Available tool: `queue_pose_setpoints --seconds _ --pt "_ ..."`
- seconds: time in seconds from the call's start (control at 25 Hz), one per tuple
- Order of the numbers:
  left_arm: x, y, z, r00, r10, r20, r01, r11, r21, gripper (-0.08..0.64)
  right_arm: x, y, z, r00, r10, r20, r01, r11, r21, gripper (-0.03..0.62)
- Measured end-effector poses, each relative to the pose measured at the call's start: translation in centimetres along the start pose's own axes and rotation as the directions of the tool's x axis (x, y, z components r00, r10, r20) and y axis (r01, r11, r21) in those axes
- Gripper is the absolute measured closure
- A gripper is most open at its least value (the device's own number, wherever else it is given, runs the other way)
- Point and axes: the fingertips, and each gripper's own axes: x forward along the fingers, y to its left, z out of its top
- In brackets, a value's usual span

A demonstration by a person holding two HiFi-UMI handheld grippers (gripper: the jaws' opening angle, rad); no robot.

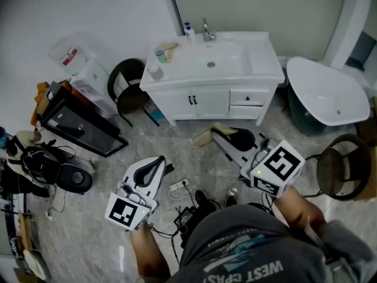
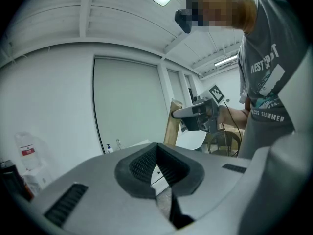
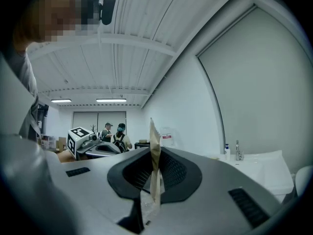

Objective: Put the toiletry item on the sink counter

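Observation:
My right gripper is shut on a flat tan sachet, held above the floor in front of the vanity. In the right gripper view the sachet stands edge-on, pinched between the black pads of the right gripper. The white sink counter lies ahead with its basin, a faucet, a small bottle and a cup. My left gripper hangs lower left, shut with nothing in it. In its own view the left gripper has its pads together, with the tan sachet in sight beyond them.
A white bathtub stands right of the vanity, and a round black chair stands left of it. A wicker stool is at the far right. A black framed panel, cables and a power strip lie on the floor.

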Motion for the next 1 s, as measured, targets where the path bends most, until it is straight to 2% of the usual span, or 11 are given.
queue_pose_setpoints --seconds 0.48,1.0 --pt "-0.3 1.7 -1.0 1.0 0.011 -0.016 -0.012 1.0 -0.015 0.558 1.9 -1.6 -0.3 1.0 -0.017 0.017 0.017 0.999 0.052 0.54" --pt "0.9 9.0 -3.3 1.0 -0.026 -0.003 0.026 0.999 -0.046 0.558 8.9 -4.2 -1.1 0.997 -0.078 0.004 0.077 0.995 0.056 0.54"
